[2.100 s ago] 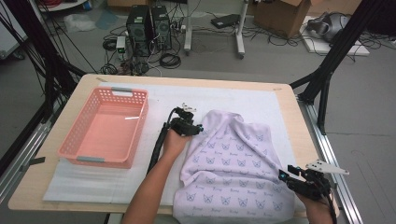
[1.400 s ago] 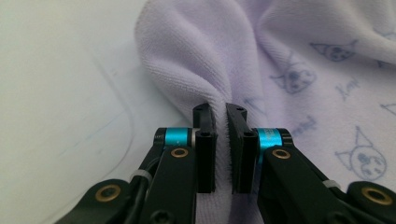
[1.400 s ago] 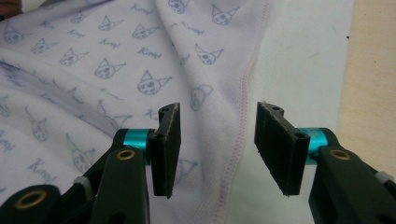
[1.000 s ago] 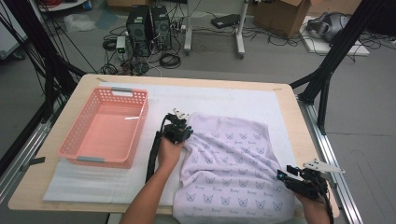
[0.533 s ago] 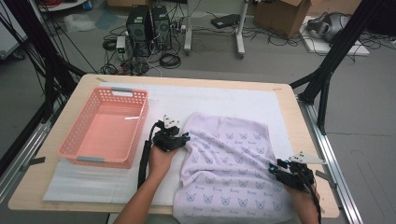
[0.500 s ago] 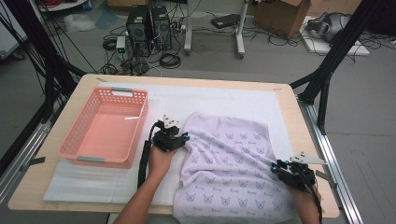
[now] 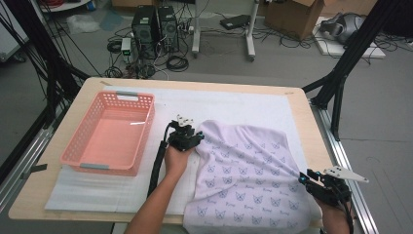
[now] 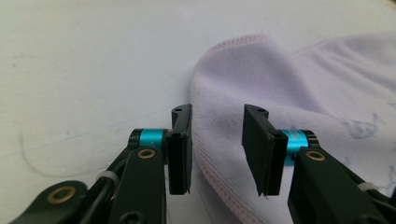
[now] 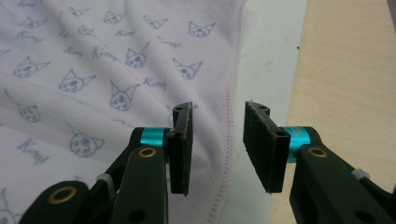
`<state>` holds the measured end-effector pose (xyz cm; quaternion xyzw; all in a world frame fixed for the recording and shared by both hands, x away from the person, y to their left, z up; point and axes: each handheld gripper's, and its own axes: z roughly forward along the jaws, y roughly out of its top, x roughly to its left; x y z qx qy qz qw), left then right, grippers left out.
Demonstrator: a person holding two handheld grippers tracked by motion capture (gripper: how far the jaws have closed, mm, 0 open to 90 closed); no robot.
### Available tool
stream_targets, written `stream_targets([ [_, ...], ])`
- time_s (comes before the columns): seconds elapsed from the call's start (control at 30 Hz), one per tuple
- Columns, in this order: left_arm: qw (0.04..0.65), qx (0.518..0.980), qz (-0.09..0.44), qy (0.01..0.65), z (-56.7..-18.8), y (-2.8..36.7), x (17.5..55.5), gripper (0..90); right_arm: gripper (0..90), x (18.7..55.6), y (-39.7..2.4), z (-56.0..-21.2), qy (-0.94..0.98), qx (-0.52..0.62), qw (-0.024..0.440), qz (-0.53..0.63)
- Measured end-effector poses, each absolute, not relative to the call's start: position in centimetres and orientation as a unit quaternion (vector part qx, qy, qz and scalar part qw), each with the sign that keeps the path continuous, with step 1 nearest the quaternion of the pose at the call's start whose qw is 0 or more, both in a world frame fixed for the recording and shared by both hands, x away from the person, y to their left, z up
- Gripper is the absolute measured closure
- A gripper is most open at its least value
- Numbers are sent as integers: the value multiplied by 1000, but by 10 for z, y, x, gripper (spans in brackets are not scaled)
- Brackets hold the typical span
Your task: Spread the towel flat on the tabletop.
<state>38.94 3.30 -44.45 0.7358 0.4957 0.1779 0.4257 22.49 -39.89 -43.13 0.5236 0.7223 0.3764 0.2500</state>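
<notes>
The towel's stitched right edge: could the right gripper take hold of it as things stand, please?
Probably yes: the right gripper has its fingers open astride the towel edge, with nothing between.

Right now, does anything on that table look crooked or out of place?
Yes. The towel lies askew on the white mat, its upper left corner folded over and its near edge hanging past the table's front. The pink basket sits tidy.

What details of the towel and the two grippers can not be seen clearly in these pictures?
- Towel: near edge cut off by the high view's bottom border.
- Towel's printed words: too small to read in the right gripper view.
- Left gripper and right gripper: jaws stand apart over the hem; touch on cloth unclear.
</notes>
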Motion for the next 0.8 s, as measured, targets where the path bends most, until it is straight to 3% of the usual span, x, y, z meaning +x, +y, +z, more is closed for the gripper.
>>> stream_targets([
  [0.07, 426, 738, 161, 499, -448, 29, 394, 584, 614, 225, -397, -430, 721, 523, 249, 380],
  [0.17, 413, 759, 160, 476, -449, 14, 392, 436, 601, 224, -397, -429, 725, 516, 249, 383],
  [0.27, 391, 787, 197, 435, -451, -2, 385, 445, 594, 223, -399, -430, 726, 513, 243, 388],
  [0.3, 391, 791, 202, 425, -451, -4, 384, 464, 593, 223, -399, -430, 726, 513, 243, 388],
  [0.37, 394, 791, 198, 424, -450, -5, 383, 596, 593, 223, -399, -431, 725, 512, 242, 392],
  [0.43, 395, 790, 197, 426, -449, -5, 383, 804, 593, 224, -398, -430, 726, 511, 240, 393],
  [0.6, 396, 759, 216, 470, -446, 18, 393, 845, 594, 223, -397, -431, 730, 506, 239, 393],
  [0.63, 400, 753, 219, 474, -445, 22, 394, 829, 593, 223, -397, -431, 729, 507, 238, 393],
  [0.73, 406, 747, 230, 474, -438, 32, 392, 580, 582, 224, -397, -432, 732, 505, 235, 393],
  [0.8, 421, 739, 231, 473, -434, 38, 387, 524, 576, 226, -396, -432, 730, 507, 232, 395],
])
